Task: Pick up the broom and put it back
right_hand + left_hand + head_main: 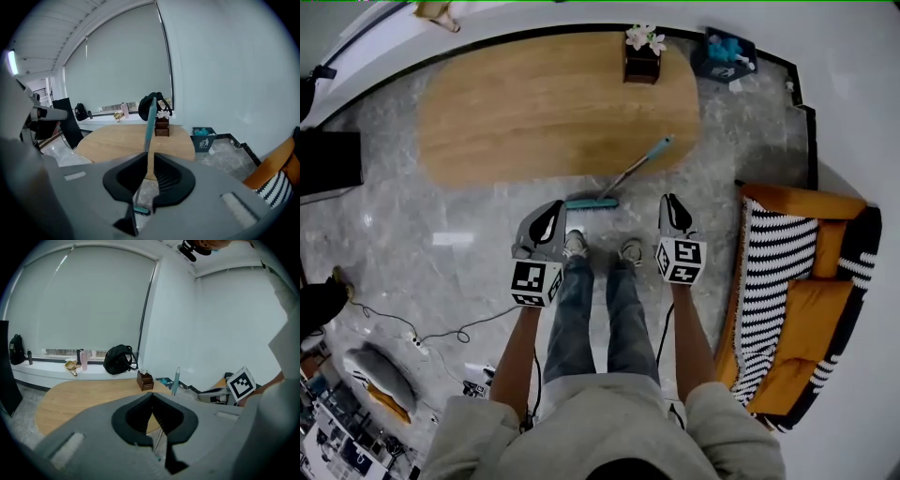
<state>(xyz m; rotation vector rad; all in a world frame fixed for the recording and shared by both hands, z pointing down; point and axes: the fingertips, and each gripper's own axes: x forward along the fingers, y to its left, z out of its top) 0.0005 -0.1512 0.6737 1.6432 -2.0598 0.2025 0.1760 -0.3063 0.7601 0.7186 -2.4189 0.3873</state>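
Pale top and blue jeans (pixel 586 319) fill the bottom centre of the head view, where a person stands on a grey marble floor (pixel 412 216) with arms stretched forward and a tool in each hand. At centre left, just beyond the person's shoes (pixel 575 246), the left gripper (pixel 551 211) has its jaws closed together on nothing. At centre right the right gripper (pixel 671 204) is narrowed to a thin slit and also empty, with the handle showing beyond the slit in its own view. Just past both tools the broom (pixel 623 178) leans untouched between them, its teal head on the floor at frame centre and its handle slanting up and right to rest on the edge of the oval wooden table (pixel 534 112). A brown box of flowers (pixel 642 61) stands at the table's far end, top centre, with a dark bin (pixel 724 52) beside it. An orange sofa (pixel 811 202) with a striped throw (pixel 764 281) occupies the right edge.
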